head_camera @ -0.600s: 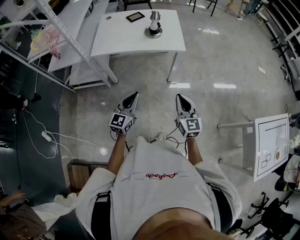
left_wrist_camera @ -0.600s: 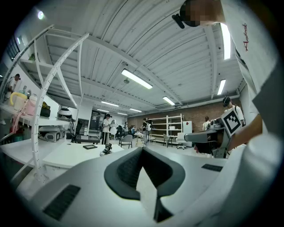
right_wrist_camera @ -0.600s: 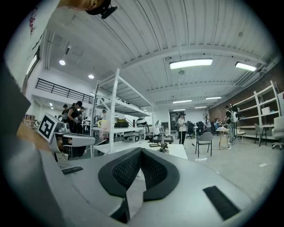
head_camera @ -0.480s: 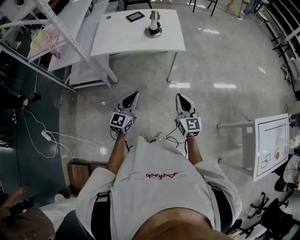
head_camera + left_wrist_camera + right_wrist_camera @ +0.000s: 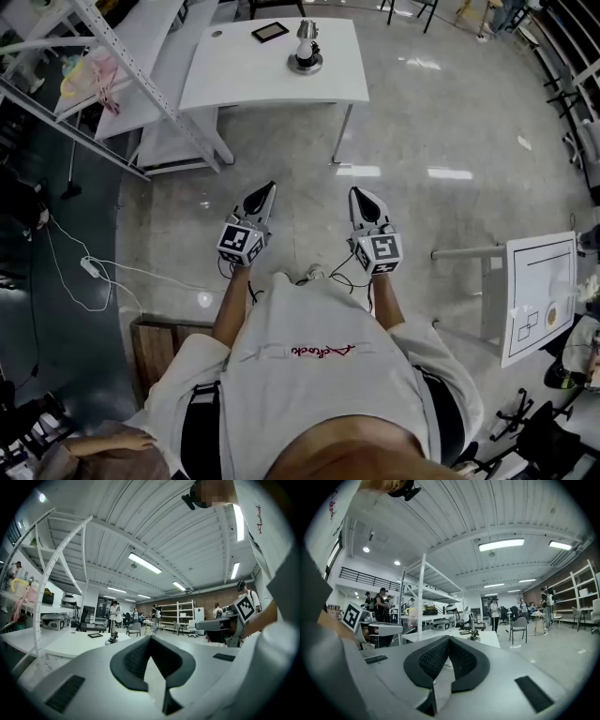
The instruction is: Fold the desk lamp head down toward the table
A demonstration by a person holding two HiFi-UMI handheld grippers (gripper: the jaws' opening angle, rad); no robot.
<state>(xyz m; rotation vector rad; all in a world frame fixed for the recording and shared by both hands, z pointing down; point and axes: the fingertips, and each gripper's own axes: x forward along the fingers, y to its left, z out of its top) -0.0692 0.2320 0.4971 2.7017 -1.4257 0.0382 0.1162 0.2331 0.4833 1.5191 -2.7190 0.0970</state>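
The desk lamp (image 5: 307, 47) stands upright on a round base at the far side of a white table (image 5: 244, 80), well ahead of me across open floor. A black tablet (image 5: 270, 32) lies beside it. Both grippers are held level in front of my chest, far from the table. The left gripper (image 5: 270, 187) is shut with nothing in it, and so is the right gripper (image 5: 357, 191). In the left gripper view the lamp (image 5: 112, 637) is small beyond the shut left gripper (image 5: 151, 638). The right gripper view shows the lamp (image 5: 473, 629) past the shut right gripper (image 5: 449, 638).
A metal shelving rack (image 5: 112, 66) runs along the left of the table. A white board on a stand (image 5: 539, 295) is at the right, a wooden box (image 5: 155, 342) and a floor cable (image 5: 94, 272) at the left. People and chairs (image 5: 518, 626) are in the distance.
Both grippers hold their places. A person at the lower left edge of the head view has shifted.
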